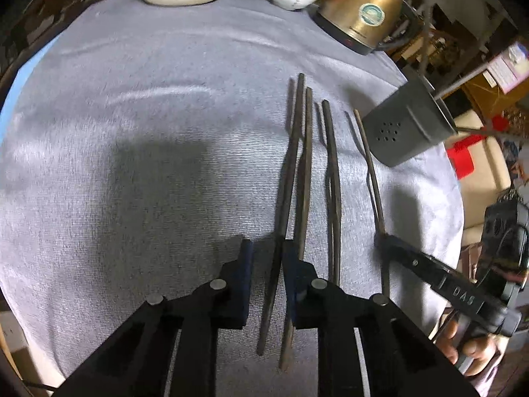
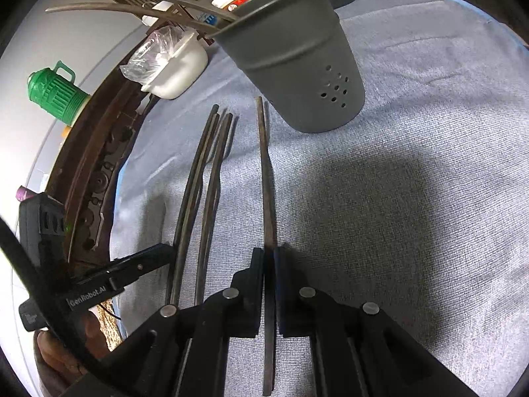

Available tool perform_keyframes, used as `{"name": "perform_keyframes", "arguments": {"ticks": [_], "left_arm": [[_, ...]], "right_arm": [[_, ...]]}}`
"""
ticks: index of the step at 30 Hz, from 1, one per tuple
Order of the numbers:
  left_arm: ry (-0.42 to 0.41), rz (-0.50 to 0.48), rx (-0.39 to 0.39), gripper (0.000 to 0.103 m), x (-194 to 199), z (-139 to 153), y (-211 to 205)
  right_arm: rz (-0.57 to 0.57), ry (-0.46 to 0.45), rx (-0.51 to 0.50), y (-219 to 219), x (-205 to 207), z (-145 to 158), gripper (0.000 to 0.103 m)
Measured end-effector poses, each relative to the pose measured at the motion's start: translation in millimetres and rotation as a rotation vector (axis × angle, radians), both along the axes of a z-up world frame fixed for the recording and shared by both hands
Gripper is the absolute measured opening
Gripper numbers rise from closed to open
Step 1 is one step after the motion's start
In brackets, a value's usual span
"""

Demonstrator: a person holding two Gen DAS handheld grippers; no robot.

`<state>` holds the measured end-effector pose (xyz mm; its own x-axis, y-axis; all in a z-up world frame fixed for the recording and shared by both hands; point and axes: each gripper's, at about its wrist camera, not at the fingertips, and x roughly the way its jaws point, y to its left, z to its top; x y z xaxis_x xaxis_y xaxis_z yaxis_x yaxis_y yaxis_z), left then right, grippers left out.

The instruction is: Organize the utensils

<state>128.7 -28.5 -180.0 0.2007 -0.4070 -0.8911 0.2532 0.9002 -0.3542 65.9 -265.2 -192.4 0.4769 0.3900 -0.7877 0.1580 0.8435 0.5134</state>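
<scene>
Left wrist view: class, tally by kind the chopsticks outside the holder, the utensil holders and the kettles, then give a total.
Chopsticks: 4
Grey utensil holder: 1
Brass-coloured electric kettle: 1
Total: 6

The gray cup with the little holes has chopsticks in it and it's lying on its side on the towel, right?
Not quite. The gray cup has chopsticks in it, but it stands upright on the towel, not on its side. The right wrist view shows this.
</scene>
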Motion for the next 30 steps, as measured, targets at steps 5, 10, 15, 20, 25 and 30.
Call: {"name": "perform_keyframes", "arguments": {"ticks": [5, 10, 15, 20, 25, 30], "left_arm": [[-0.017, 0.006, 0.028, 0.019, -1, 1, -3], [-0.067, -0.019, 0.11, 0.019, -6, 3, -16], [-0.088, -0.015, 0.15, 0.008, -9, 2, -20], [-0.056, 0.02, 0.113, 0.006, -18, 1, -12], [-0.008, 0.031, 0.082, 0.006, -41, 0, 3], [0.04, 0.0, 0.064, 0.006, -54, -1, 11]], "right_arm": [[-0.001, 0.0, -0.007, 2, 0, 1, 0.007], [-0.001, -0.001, -0.017, 3, 0, 1, 0.007], [0.003, -0.005, -0.041, 5, 0, 3, 0.007], [0.015, 0.006, -0.074, 9, -2, 4, 0.007], [0.026, 0.046, -0.074, 12, -11, 5, 0.007], [0.062, 0.087, -0.079, 19, -28, 6, 0.007]]}}
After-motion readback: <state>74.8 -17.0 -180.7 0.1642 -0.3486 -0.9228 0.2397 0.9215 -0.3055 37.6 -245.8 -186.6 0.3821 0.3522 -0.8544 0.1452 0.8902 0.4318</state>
